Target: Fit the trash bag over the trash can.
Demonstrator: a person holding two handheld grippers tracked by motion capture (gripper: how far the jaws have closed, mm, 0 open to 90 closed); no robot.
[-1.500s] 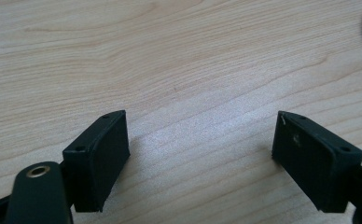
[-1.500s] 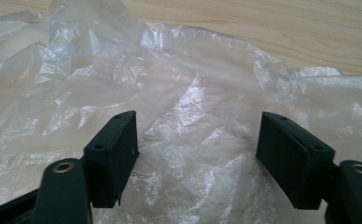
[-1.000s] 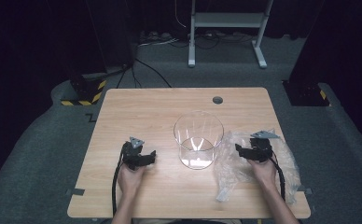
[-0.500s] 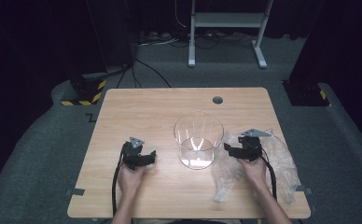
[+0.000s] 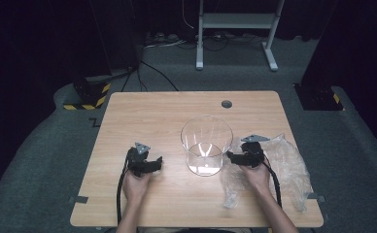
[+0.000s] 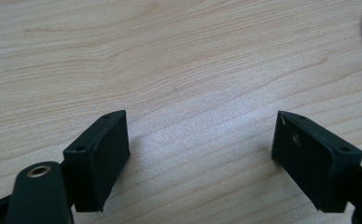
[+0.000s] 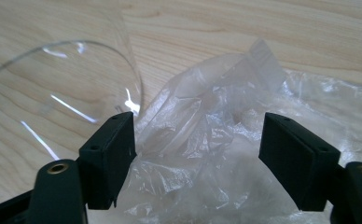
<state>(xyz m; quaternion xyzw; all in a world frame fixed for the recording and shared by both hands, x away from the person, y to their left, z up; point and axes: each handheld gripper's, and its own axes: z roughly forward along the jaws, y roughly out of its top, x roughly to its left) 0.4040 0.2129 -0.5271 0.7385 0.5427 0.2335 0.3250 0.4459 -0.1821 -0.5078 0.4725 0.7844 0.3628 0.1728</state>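
— Right claw point(image 7: 198, 140) hangs wide open over the crumpled plastic bag point(image 7: 216, 154) by the table's right edge; left claw point(image 6: 202, 154) gapes, empty.

— Risk: a careless close could nudge the clear container point(image 5: 206, 144) touching the bag, or pinch just one slippery layer.

wood table point(image 5: 143, 116) w/ clear container point(image 5: 206, 144) & crumpled plastic bag point(image 5: 286, 165).
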